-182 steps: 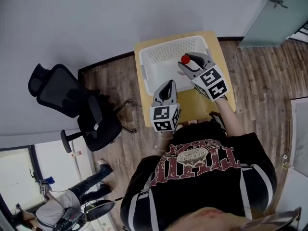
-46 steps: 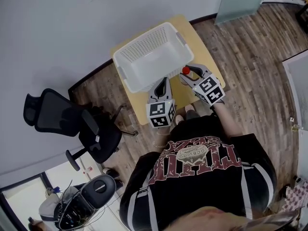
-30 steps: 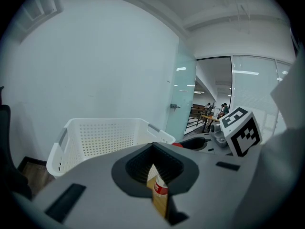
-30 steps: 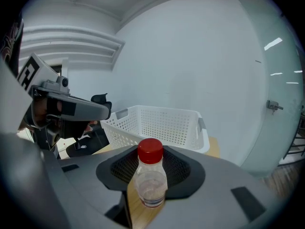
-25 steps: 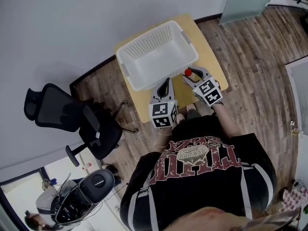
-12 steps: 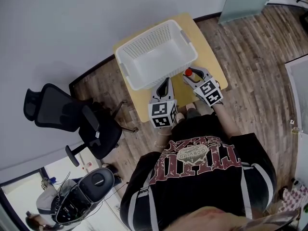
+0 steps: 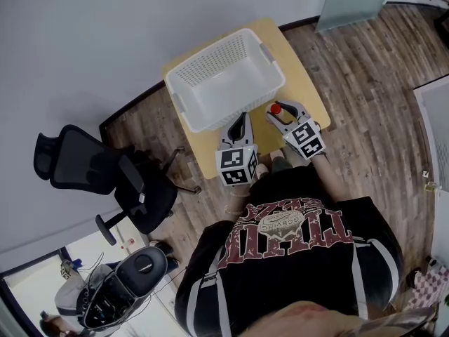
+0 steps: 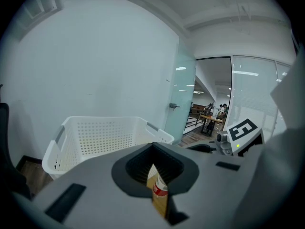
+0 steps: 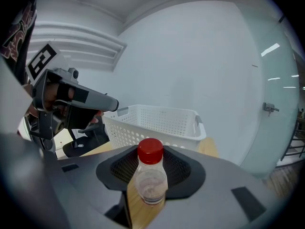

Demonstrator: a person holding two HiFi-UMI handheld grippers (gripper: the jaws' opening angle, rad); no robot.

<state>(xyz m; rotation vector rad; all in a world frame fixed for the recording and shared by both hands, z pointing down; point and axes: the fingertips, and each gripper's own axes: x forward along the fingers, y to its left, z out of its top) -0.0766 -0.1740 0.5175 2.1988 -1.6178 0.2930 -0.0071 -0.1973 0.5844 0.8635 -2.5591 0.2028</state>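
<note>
Right gripper (image 7: 283,115) snug around red-capped bottle (image 9: 151,176); left gripper (image 7: 238,127) nearly together on small red-banded item (image 8: 159,188), beside white basket (image 7: 216,59).

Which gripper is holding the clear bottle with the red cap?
The right gripper, jaws shut on the bottle; the left gripper pinches only a small red-banded item.

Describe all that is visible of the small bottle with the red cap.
The bottle is small, clear plastic by its look, with a red screw cap. It looks empty or nearly so, and stands upright, gripped between the jaws of the right claw over the wooden table, near the white basket.
</note>
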